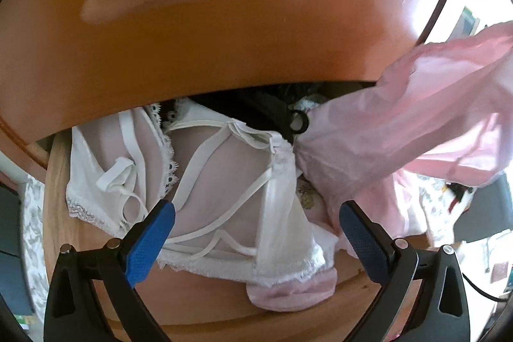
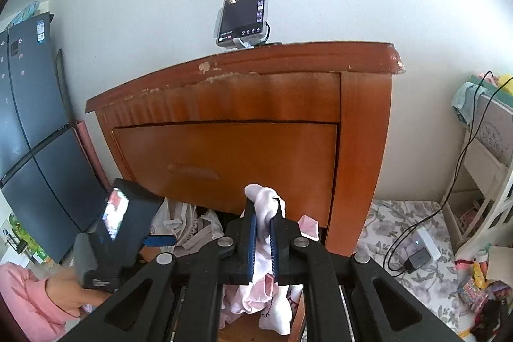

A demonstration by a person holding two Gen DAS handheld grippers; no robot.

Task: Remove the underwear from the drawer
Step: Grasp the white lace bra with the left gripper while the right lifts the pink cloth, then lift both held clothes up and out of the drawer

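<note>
Meanwhile the right gripper (image 2: 263,233) has its fingers pinching the pink underwear (image 2: 264,201) clear above the open drawer (image 1: 205,303) (held high so it trails free), and the left gripper (image 1: 256,233) hangs with fingers spread over the white bra (image 1: 224,181), empty, seemingly lining up another garment.

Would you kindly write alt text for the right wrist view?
The right gripper is shut on pink underwear before a wooden cabinet. The left gripper reaches into the drawer beside white garments.
</note>
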